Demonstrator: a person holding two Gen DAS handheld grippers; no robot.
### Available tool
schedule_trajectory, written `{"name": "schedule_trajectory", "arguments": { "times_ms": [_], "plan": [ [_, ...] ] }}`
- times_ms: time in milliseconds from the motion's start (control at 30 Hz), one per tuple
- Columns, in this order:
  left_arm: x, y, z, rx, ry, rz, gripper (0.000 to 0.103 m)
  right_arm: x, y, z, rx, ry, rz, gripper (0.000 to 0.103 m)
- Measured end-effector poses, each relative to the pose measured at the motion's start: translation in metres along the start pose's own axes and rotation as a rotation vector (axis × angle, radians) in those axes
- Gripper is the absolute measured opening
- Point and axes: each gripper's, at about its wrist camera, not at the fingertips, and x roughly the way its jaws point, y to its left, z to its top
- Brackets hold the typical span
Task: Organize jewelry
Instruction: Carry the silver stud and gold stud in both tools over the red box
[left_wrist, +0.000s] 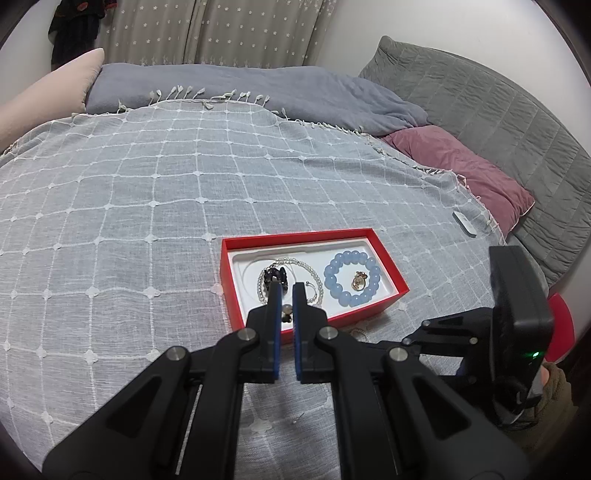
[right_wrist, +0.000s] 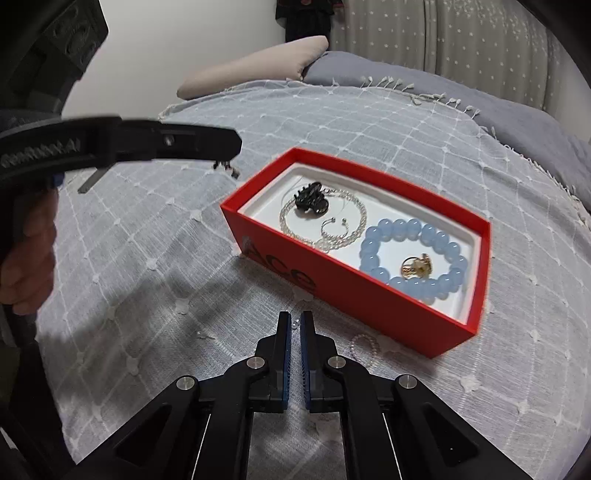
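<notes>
A red box (right_wrist: 332, 284) with a white insert lies on the bedspread. It holds a blue bead bracelet (right_wrist: 413, 225) around a gold piece (right_wrist: 415, 266), a black hair claw (right_wrist: 310, 201), a clear bead strand (right_wrist: 354, 206) and a silver open ring (right_wrist: 334, 227). My left gripper (left_wrist: 287, 290) hovers over the box's near end (left_wrist: 306, 328), shut on a small dark dangling piece (right_wrist: 225, 167). In front of the box my right gripper (right_wrist: 295, 320) is shut, with a tiny clear piece (right_wrist: 294, 325) between its tips. A small pearl loop (right_wrist: 364, 347) lies beside the box.
Another tiny clear piece (right_wrist: 203, 335) rests on the checked bedspread (left_wrist: 147, 192), left of the right gripper. A white device (left_wrist: 464, 223), a mauve pillow (left_wrist: 461, 173) and a grey headboard (left_wrist: 498, 110) are to the right. A person's hand (right_wrist: 33, 251) grips the left tool.
</notes>
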Motion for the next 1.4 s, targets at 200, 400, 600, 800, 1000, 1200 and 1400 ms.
{"name": "schedule_trajectory", "arguments": {
  "times_ms": [200,400,600,800,1000,1200,1400],
  "plan": [
    [0.001,-0.001,0.001,0.000,0.004,0.005,0.006,0.007,0.002,0.000,0.009,0.015,-0.006,0.008],
    [0.001,-0.003,0.000,0.005,0.004,0.008,0.006,0.025,0.006,-0.003,0.051,0.062,-0.047,0.013],
    [0.000,-0.002,0.000,0.004,0.002,0.008,0.006,0.036,0.009,0.000,0.078,0.055,-0.079,0.016],
    [0.000,-0.004,-0.001,0.012,0.005,0.012,0.006,0.041,0.010,0.001,0.103,0.043,-0.095,0.020],
    [0.001,-0.004,0.000,0.009,0.007,0.012,0.006,0.042,0.009,0.000,0.116,0.041,-0.091,0.017],
    [0.002,-0.004,0.000,0.011,0.005,0.015,0.006,0.039,0.009,0.000,0.108,0.041,-0.086,0.005],
    [0.002,-0.002,0.000,0.009,0.002,0.015,0.006,0.030,0.007,0.000,0.095,0.038,-0.068,0.005]
  ]
}}
